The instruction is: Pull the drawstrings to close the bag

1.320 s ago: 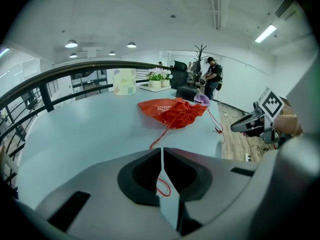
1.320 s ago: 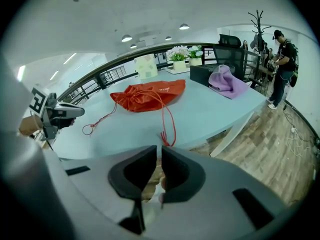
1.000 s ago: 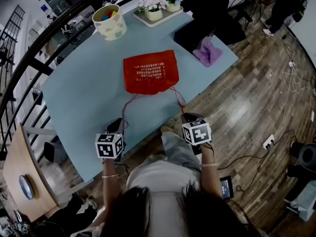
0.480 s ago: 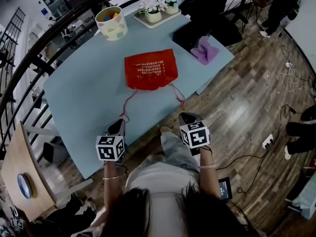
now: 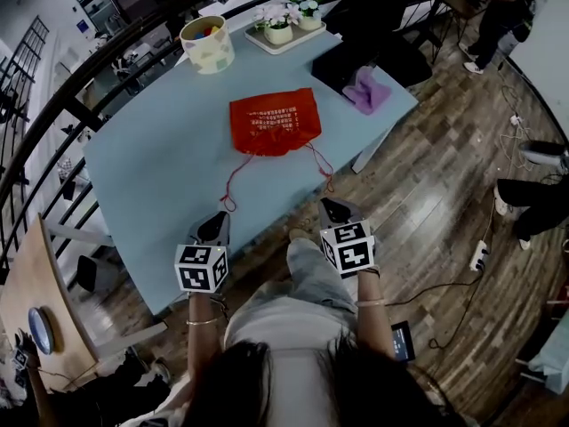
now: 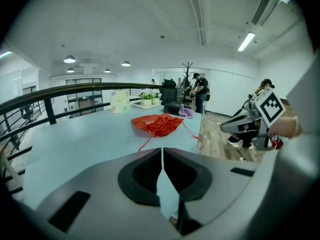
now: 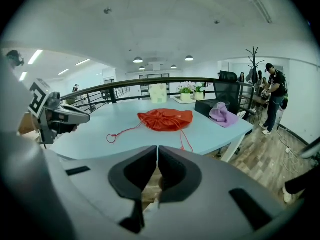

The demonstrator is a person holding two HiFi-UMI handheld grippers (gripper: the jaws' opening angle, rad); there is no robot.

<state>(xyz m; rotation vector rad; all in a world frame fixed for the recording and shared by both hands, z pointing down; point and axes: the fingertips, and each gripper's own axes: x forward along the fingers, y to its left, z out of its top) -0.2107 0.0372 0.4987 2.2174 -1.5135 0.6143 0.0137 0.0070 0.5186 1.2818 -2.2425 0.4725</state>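
Note:
The red drawstring bag (image 5: 274,123) lies flat in the middle of the light blue table (image 5: 151,163), its gathered mouth toward me. Its left drawstring (image 5: 234,183) ends in a loop near the front edge, and its right drawstring (image 5: 322,165) trails toward the table's corner. Both cords lie loose. My left gripper (image 5: 218,222) hovers at the front edge, shut and empty, just short of the left cord's loop. My right gripper (image 5: 329,205) is off the edge, shut and empty, just short of the right cord's end. Both gripper views show the bag (image 6: 157,124) (image 7: 165,119) ahead of touching jaws.
A patterned cup (image 5: 207,44) and a tray of flower pots (image 5: 289,27) stand at the table's far side. A purple cloth (image 5: 367,89) lies on a black thing at the right corner. A railing runs along the left. People stand at the far right.
Both shut grippers have lifted slightly near the table's front edge. The bag and its cords have not moved on the table.

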